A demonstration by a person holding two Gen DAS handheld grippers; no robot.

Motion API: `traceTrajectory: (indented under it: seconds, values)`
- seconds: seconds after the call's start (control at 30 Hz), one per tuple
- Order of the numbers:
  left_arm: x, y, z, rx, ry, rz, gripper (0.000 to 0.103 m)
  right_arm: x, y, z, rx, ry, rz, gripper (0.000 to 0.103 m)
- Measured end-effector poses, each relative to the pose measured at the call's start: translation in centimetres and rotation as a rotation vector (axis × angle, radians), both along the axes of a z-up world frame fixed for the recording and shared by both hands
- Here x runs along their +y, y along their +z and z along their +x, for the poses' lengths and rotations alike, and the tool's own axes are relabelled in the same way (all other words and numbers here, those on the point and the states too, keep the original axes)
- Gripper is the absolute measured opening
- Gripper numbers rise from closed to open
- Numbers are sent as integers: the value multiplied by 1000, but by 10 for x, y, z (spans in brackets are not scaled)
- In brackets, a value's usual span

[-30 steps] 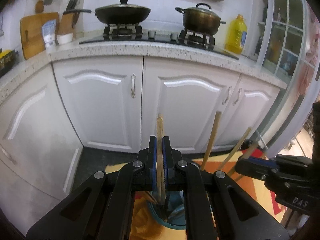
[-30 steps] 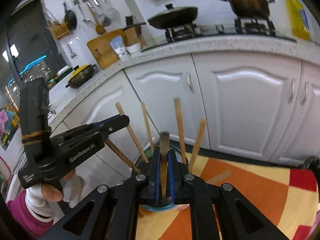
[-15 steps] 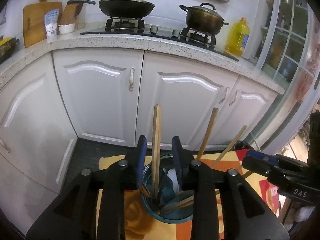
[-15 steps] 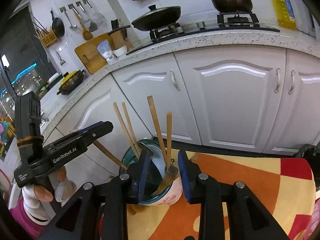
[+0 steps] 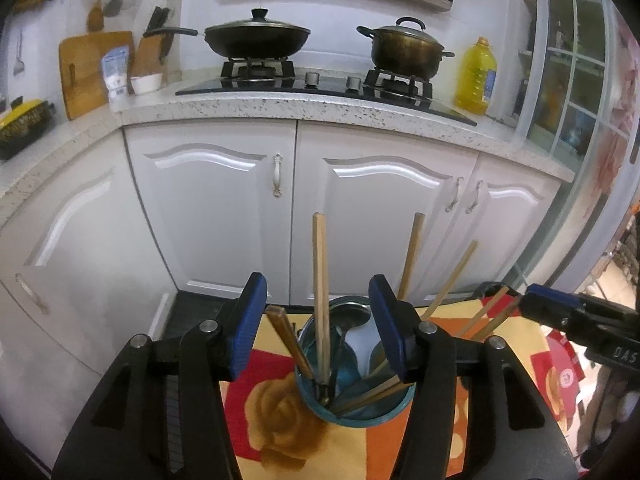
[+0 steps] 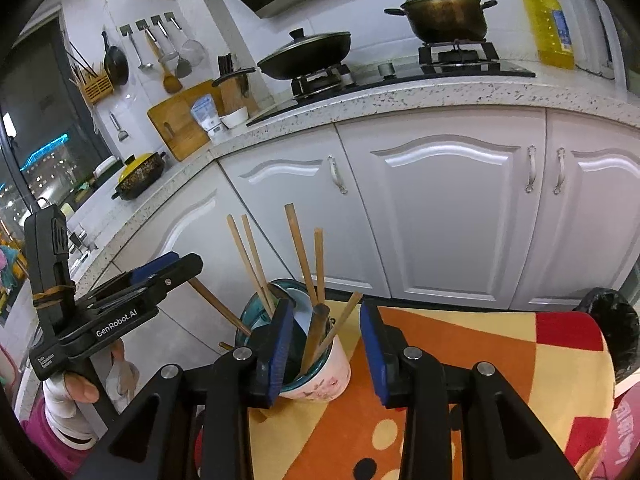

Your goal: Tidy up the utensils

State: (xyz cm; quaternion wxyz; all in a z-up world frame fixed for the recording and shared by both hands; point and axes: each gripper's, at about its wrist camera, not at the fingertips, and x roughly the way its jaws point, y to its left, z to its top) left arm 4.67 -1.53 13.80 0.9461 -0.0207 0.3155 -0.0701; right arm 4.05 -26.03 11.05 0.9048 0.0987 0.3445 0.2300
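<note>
Left tool (image 5: 318, 334) is released, blue pads wide apart, nothing between them; it sits low centre of the left view, just above the cup (image 5: 356, 414). Right tool (image 6: 325, 346) is also released, pads spread either side of the cup (image 6: 320, 376) in the lower centre of the right view, gripping nothing. The cup is teal inside, white with a floral print outside, and stands on a surface covered by an orange, yellow and red cloth (image 6: 460, 364). In it: several wooden chopsticks (image 5: 321, 292) standing upright or leaning out to the right, a metal spoon (image 5: 352, 316), a white spoon (image 5: 366, 346). In the right view the chopsticks (image 6: 298, 252) fan up from the cup, and a dark brown handle (image 6: 316, 334) leans in it. The left tool shows at the left edge of the right view (image 6: 160, 276), held by a gloved hand (image 6: 76, 396). Background, upper half: white cabinets (image 5: 224, 208), speckled counter, stove with a black pan (image 5: 256, 38) and a pot (image 5: 406, 46), yellow oil bottle (image 5: 476, 78), cutting board (image 5: 86, 70).
</note>
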Motion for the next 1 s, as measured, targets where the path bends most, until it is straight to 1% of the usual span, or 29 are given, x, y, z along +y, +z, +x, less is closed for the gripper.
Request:
traceTrajectory:
  seconds: [0.17, 0.27, 0.4, 0.5, 0.67, 0.87, 1.0]
  values:
    - [1, 2, -14, -13, 21, 17, 53, 5, 8, -16, -31, 13, -34, 37]
    - [0, 2, -22, -13, 24, 19, 53, 8, 7, -23, -34, 23, -28, 38]
    - [-5, -1, -29, -9, 23, 34, 53, 16, 2, -33, -35, 32, -59, 39]
    - [-8, -3, -38, -9, 20, 39, 53, 19, -4, -38, -28, 28, -58, 39]
    - [-9, -7, -50, -9, 38, 46, 53, 27, -11, -43, -25, 22, -99, 40]
    - [-9, -13, -58, 5, 54, 49, 53, 38, -22, -47, -25, 17, -117, 40]
    - [-11, -15, -62, 7, 84, 86, 53, 44, -26, -46, -32, -5, -134, 41]
